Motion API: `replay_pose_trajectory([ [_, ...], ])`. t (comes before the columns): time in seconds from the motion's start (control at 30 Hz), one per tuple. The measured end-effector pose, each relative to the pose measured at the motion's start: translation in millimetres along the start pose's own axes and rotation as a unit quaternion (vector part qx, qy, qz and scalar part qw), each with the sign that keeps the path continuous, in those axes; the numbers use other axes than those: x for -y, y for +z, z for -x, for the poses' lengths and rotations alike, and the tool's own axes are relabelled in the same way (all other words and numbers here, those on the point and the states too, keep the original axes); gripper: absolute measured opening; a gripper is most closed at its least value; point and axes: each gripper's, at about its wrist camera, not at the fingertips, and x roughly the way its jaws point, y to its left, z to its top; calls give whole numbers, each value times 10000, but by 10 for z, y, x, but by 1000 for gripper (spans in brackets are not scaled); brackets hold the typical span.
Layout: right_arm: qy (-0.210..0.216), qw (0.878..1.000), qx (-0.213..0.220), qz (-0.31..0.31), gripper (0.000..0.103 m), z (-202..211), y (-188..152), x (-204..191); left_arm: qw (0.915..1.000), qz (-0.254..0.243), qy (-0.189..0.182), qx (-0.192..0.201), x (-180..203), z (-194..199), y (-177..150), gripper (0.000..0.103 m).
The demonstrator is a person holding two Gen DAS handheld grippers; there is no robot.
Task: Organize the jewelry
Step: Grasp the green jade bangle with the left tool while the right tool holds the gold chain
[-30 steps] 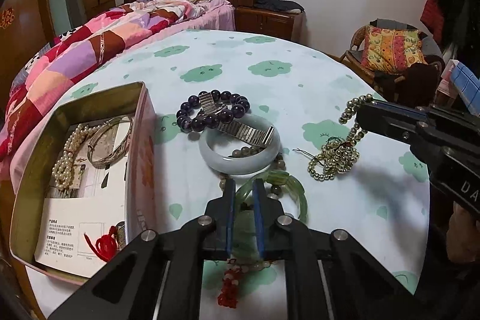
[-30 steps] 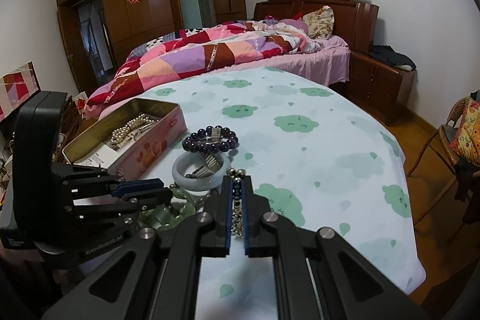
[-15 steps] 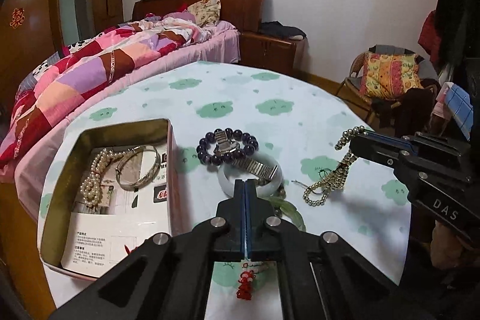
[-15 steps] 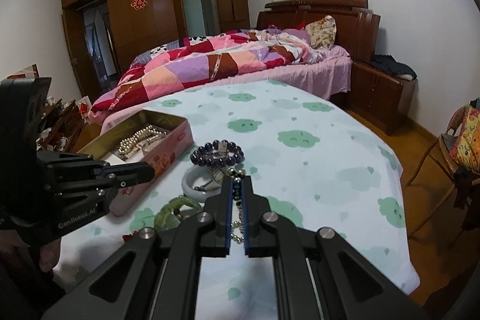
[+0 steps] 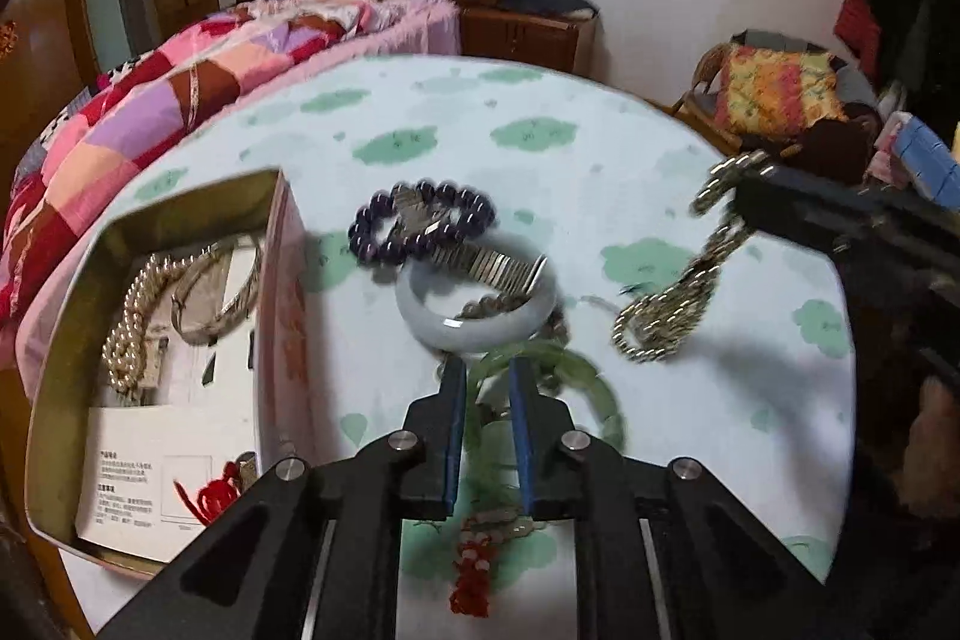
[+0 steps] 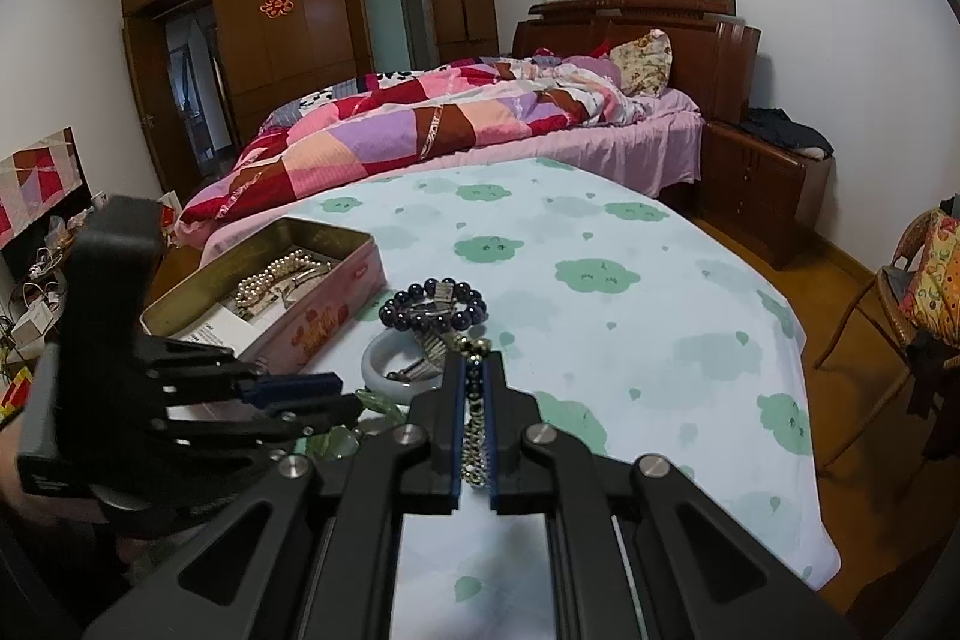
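Note:
My left gripper (image 5: pixel 486 370) is open, its jaws straddling the rim of a green jade bangle (image 5: pixel 594 388) that lies on the table. My right gripper (image 6: pixel 474 361) is shut on a gold bead necklace (image 5: pixel 666 316), holding its upper end raised while the rest trails onto the cloth; it also shows in the right wrist view (image 6: pixel 474 436). A white jade bangle (image 5: pixel 420 310), a purple bead bracelet (image 5: pixel 372 232) and a metal watch band (image 5: pixel 498 265) lie just beyond. An open tin box (image 5: pixel 282 280) at the left holds a pearl necklace (image 5: pixel 123 334) and a silver bangle (image 5: pixel 204 292).
A red tassel (image 5: pixel 471 580) with small beads lies under my left gripper. The round table (image 5: pixel 540 100) has a cloud-print cloth. A bed (image 6: pixel 450 118) stands behind it, and a wicker chair (image 5: pixel 780 94) with a cushion at the right.
My left gripper was shut and held higher half a second ago; it has opened and dropped down around the green bangle. My right gripper still holds the gold necklace, lifted slightly.

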Motion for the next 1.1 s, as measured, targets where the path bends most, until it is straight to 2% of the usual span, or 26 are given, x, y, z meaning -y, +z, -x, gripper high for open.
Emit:
replay_pose_trajectory([
  [0.13,22,10000,-6,-10,7,-8,-3,10,10000,19,-23,-92,-20,-98,-23,14],
  [0.2,25,10000,-7,-7,7,-9,-12,6,9999,-34,28,-90,-14,-90,-28,7],
  [0.27,20,10000,8,-14,7,-1,-4,4,10000,42,-33,-57,-36,-55,-33,7],
  [0.4,15,10000,78,40,7,25,21,-38,9992,116,-53,372,-119,259,33,7],
  [0.63,165,9992,214,283,7,51,202,-228,9930,311,293,1104,-483,849,242,6],
  [0.8,390,9976,315,469,7,30,431,-388,9883,543,584,1300,-835,1001,342,6],
  [1.1,574,9912,648,1004,7,58,842,-782,9813,956,965,1365,-1355,1103,311,6],
])
